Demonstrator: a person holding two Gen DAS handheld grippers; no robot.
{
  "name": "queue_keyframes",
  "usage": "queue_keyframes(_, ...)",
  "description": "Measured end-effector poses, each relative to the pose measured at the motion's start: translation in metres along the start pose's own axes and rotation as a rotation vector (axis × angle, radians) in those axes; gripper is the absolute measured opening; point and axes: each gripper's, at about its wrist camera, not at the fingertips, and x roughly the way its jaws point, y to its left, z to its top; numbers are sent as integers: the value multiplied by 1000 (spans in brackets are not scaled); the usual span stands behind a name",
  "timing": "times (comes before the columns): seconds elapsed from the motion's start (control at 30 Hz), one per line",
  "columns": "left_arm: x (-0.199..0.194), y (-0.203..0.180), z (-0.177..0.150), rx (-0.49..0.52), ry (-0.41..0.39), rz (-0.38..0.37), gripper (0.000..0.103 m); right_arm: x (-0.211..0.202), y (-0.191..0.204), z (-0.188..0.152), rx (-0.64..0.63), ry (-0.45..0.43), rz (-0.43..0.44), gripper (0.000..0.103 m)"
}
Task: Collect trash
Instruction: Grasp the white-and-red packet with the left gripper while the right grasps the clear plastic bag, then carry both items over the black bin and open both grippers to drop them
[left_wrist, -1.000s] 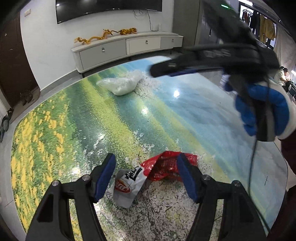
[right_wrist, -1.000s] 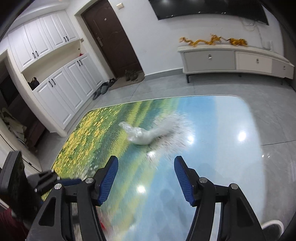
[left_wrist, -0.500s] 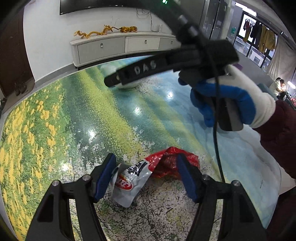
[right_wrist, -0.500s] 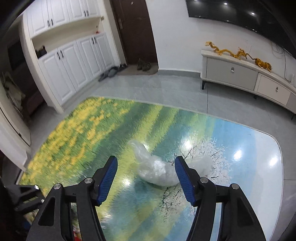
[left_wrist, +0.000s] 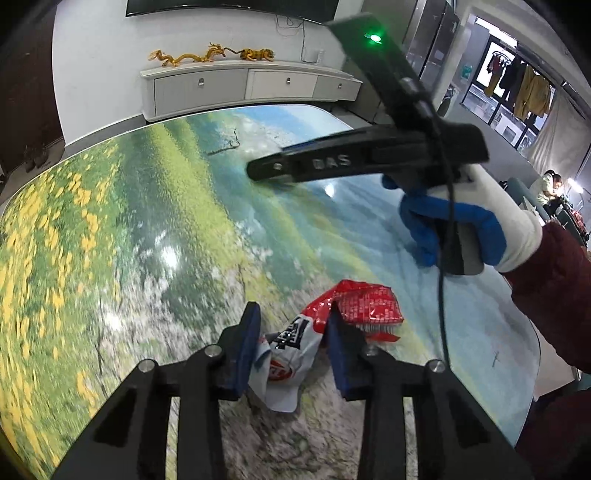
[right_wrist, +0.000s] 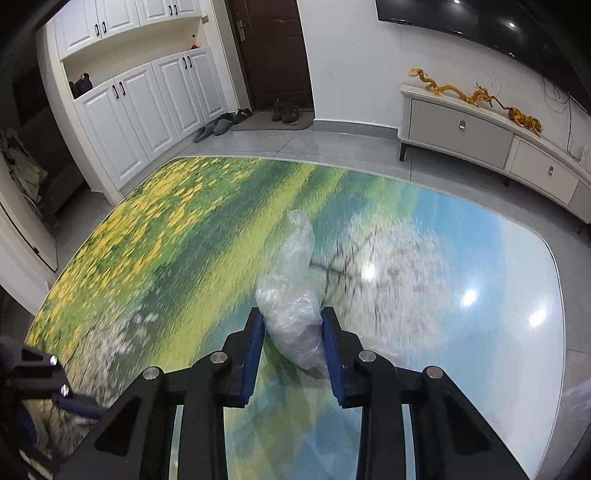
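A crumpled red and white snack wrapper (left_wrist: 295, 350) lies near the front of the landscape-printed table (left_wrist: 110, 240). My left gripper (left_wrist: 291, 317) is closing on it, its blue pads against the white end while the red end (left_wrist: 365, 306) sticks out to the right. A crumpled clear plastic bag (right_wrist: 291, 291) fills the gap of my right gripper (right_wrist: 291, 314), whose jaws are closing with the pads pressed on its sides. In the left wrist view, a gloved hand (left_wrist: 450, 225) holds the right gripper from the side; its tips and the bag are hidden there.
A low white cabinet (right_wrist: 480, 136) with golden dragon figures (right_wrist: 454, 92) stands beyond the table's far edge. White cupboards (right_wrist: 140, 110), a dark door (right_wrist: 273, 55) and shoes (right_wrist: 284, 110) are at the back left. A person (left_wrist: 550, 188) sits far right.
Both grippers came down and forward and narrowed their jaws: the left around the snack wrapper, the right around the clear bag. The right hand swung across the left view.
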Motion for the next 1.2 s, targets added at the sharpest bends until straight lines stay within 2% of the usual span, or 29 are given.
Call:
queue_keyframes(0.27,-24,-27,-31,-33,-15,45,24,-35,4,-41,47,1,2,28)
queue_keyframes(0.57,-69,-34,-53,-149,-94,94,23,-90,9,-88,123,-33,20,28)
queue_keyframes(0.93,-120,-51,-48,-196,-227,196,23,-173,30,-133,154,-127,-11,28)
queue_keyframes(1.2,-153,-59,-44,-202,-310,274,23,-208,40,-148,178,-187,-19,28)
